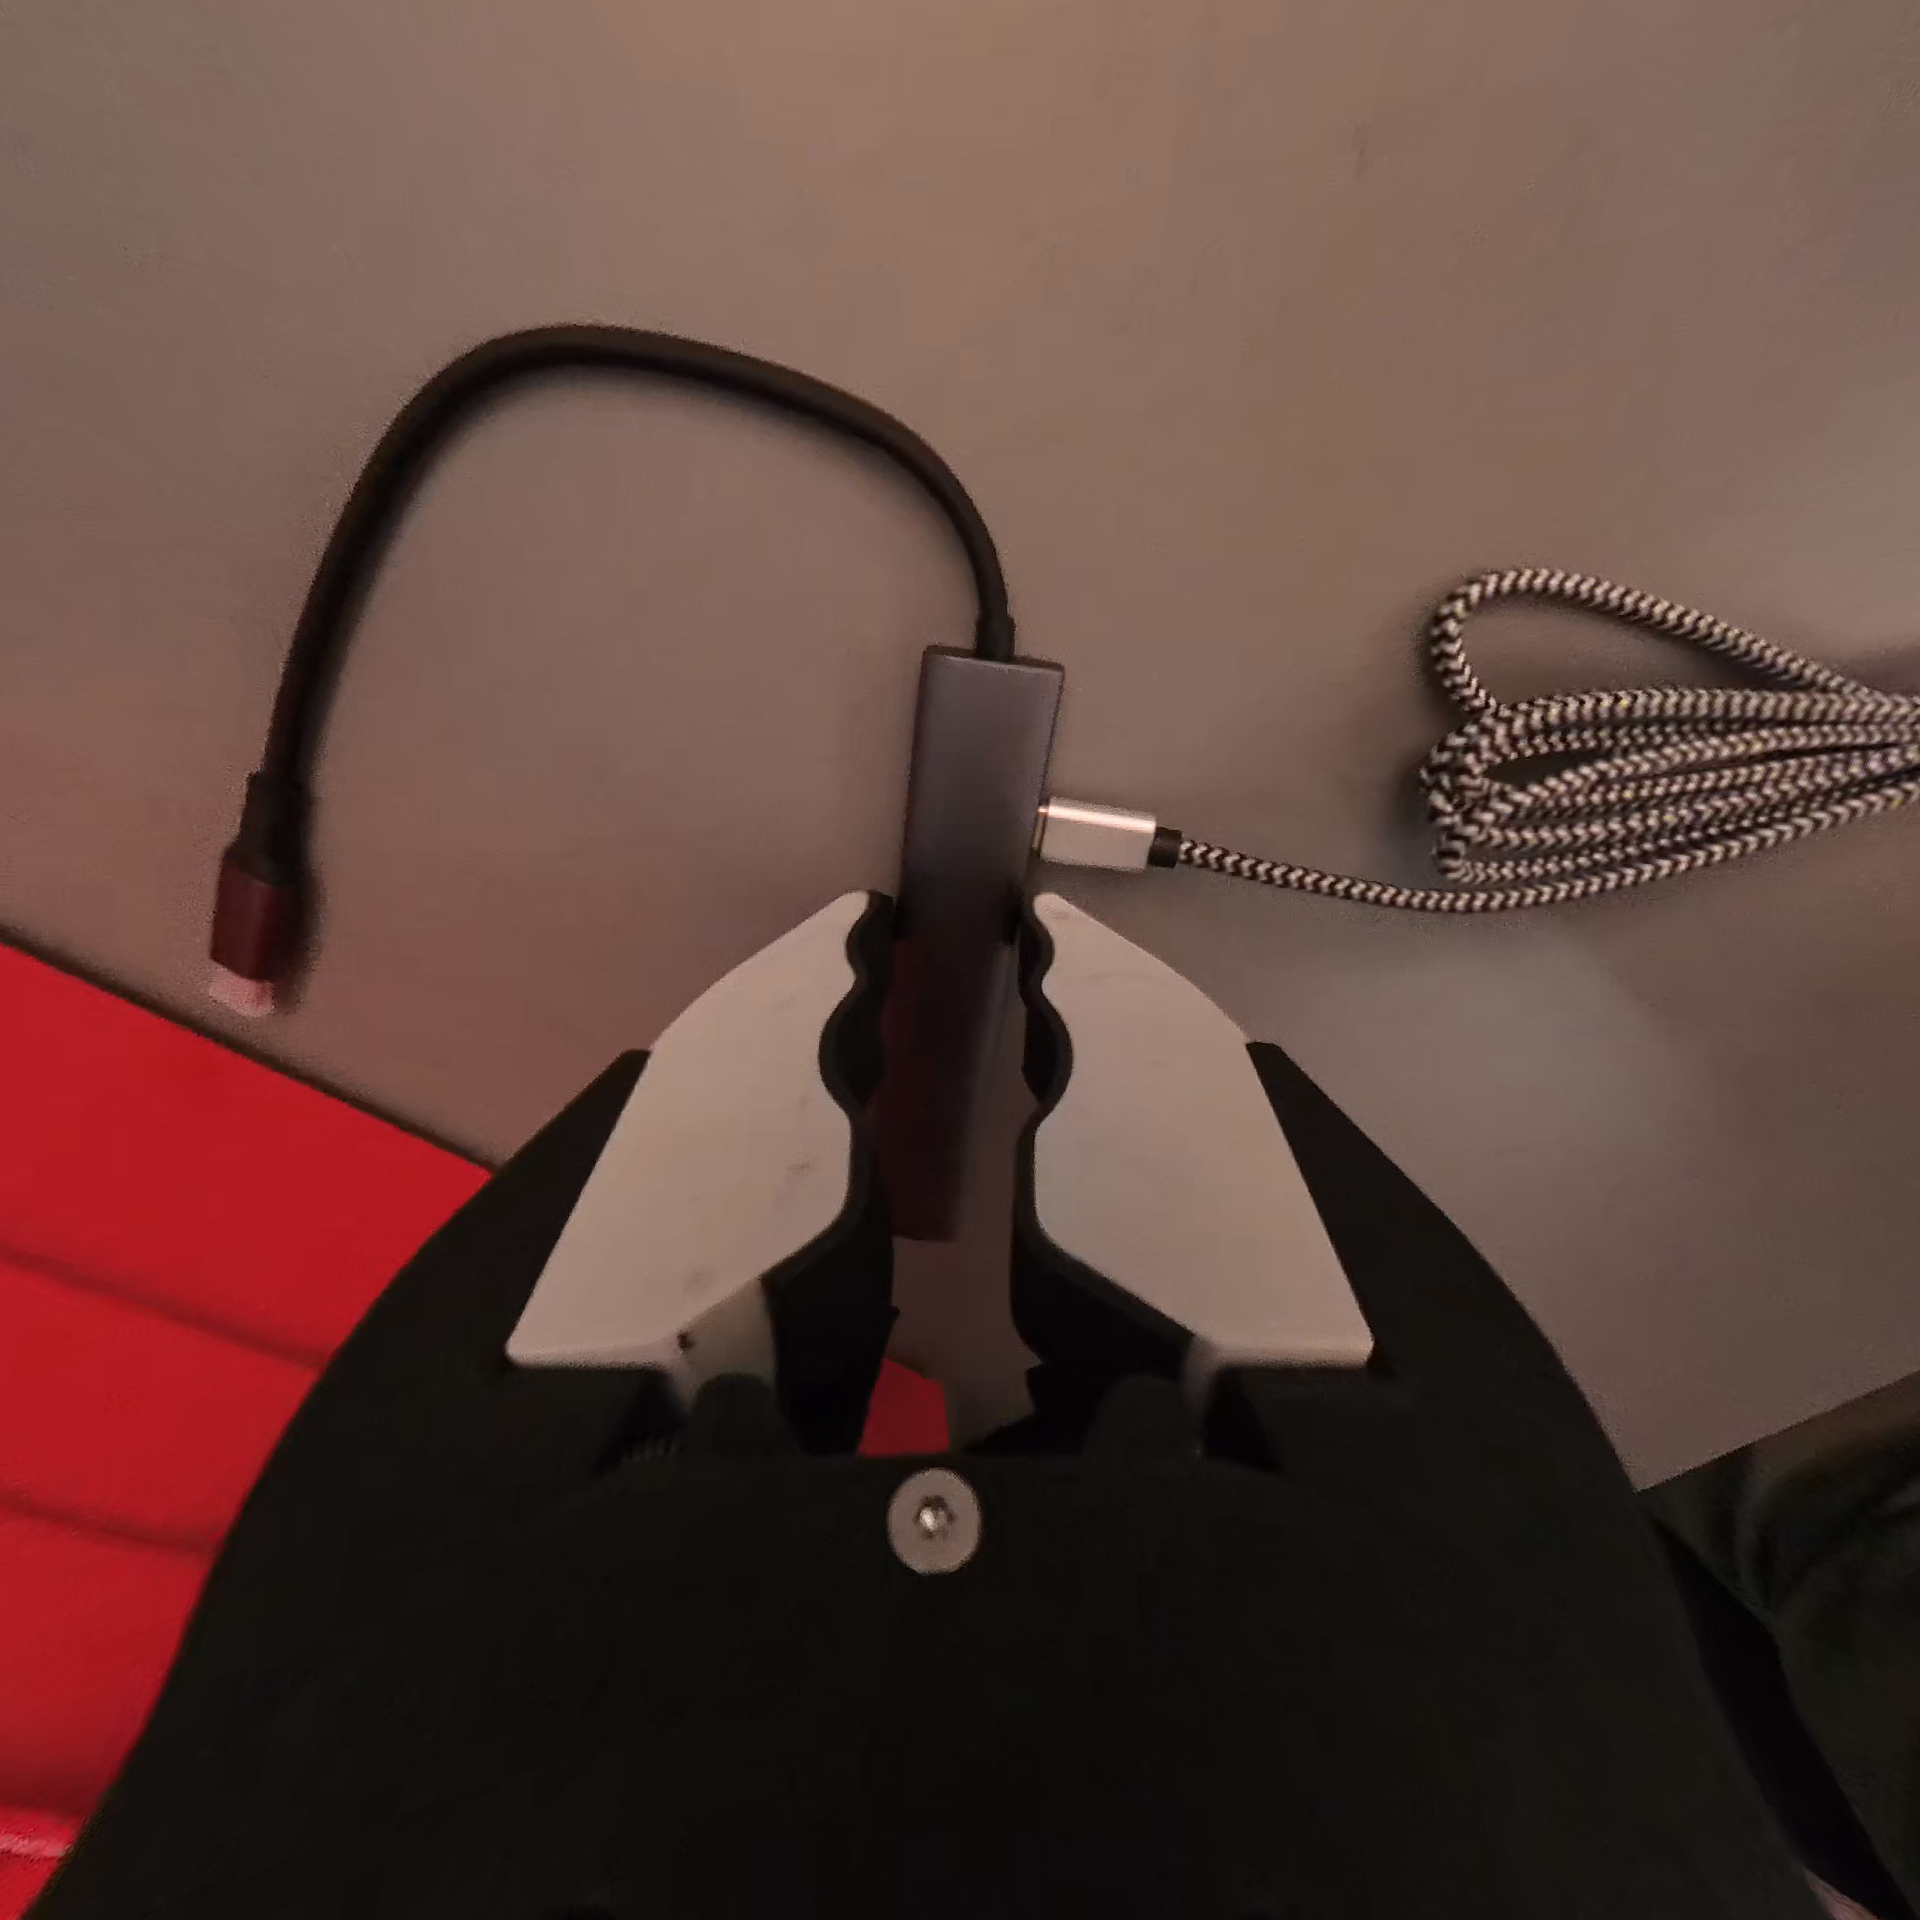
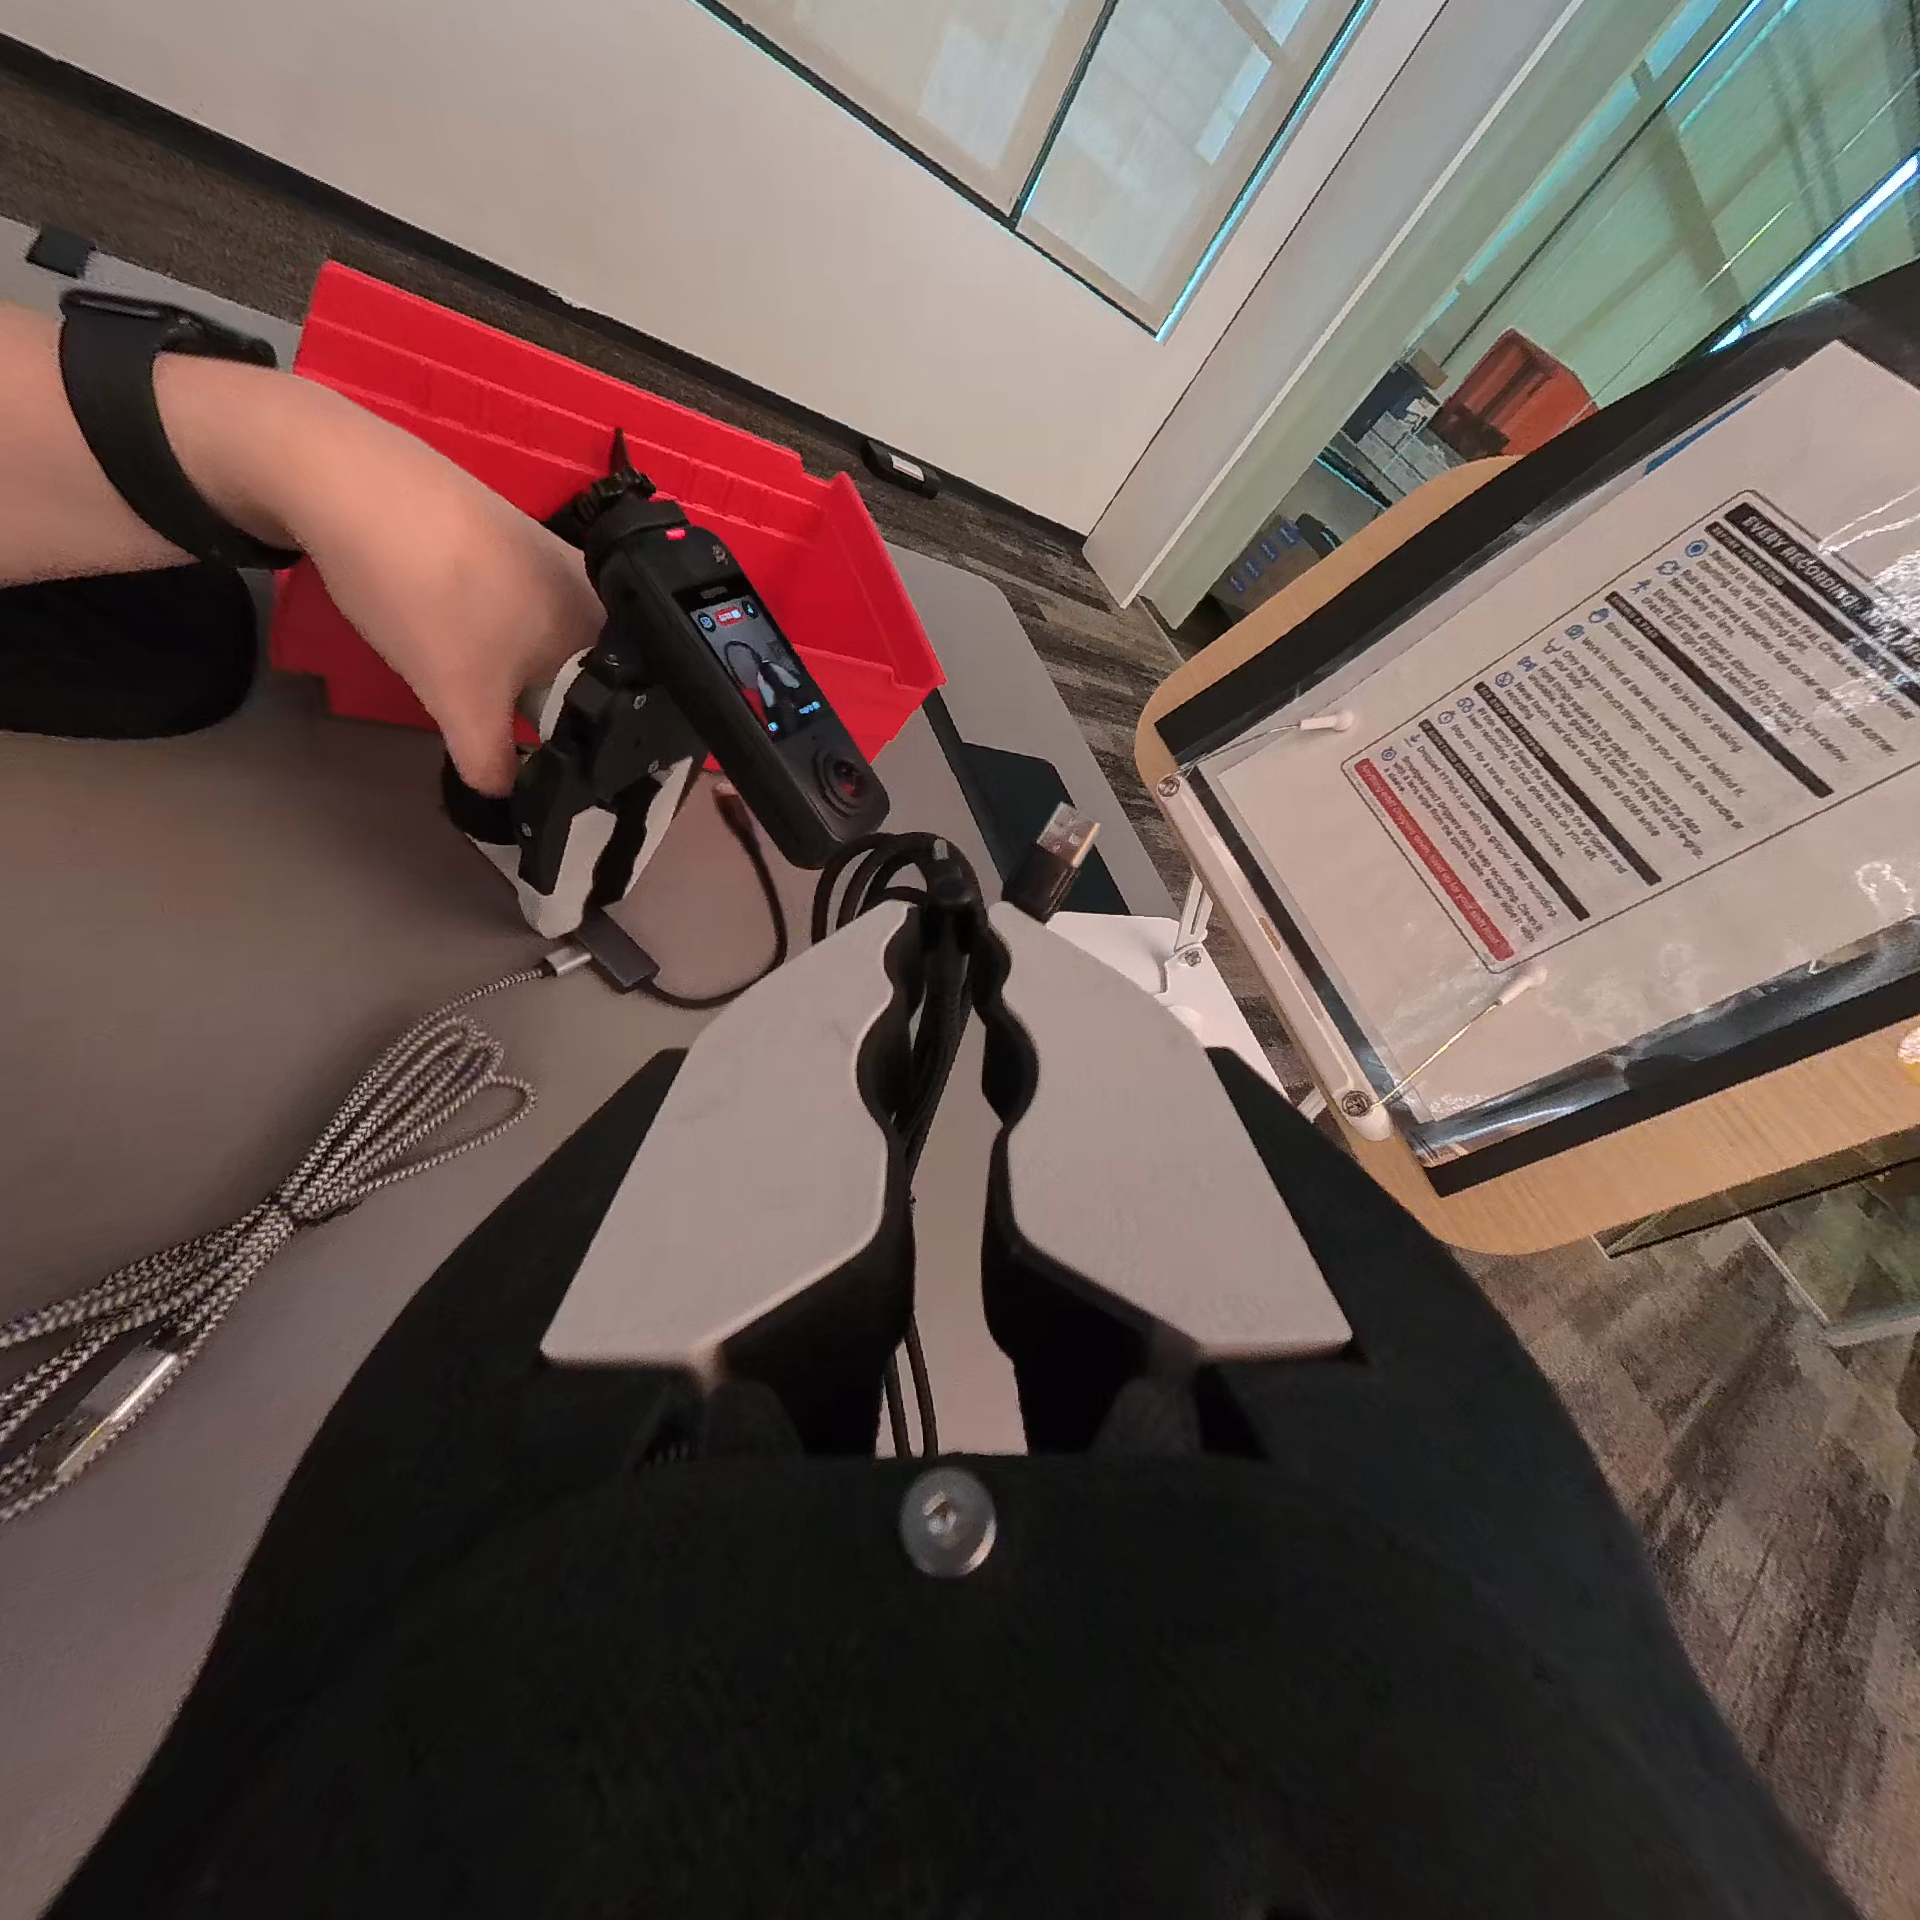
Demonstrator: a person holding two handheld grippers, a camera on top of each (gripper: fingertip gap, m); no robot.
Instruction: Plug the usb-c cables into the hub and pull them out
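Note:
My left gripper is shut on the near end of a slim grey hub on the grey table. The hub's black lead loops left to a dark red plug. A silver plug of a black-and-white braided cable sits in the hub's right side. My right gripper is shut on a bundled black cable, held above the table, its black USB plug sticking out beyond the fingertips. The right wrist view also shows the left gripper, the hub and the braided cable.
A red plastic bin stands behind the left gripper, also seen in the left wrist view. A person's hand with a black wristband holds the left gripper. A wooden side table with a framed printed sheet stands at the right. The grippers' ends are close to 30 centimetres from one another.

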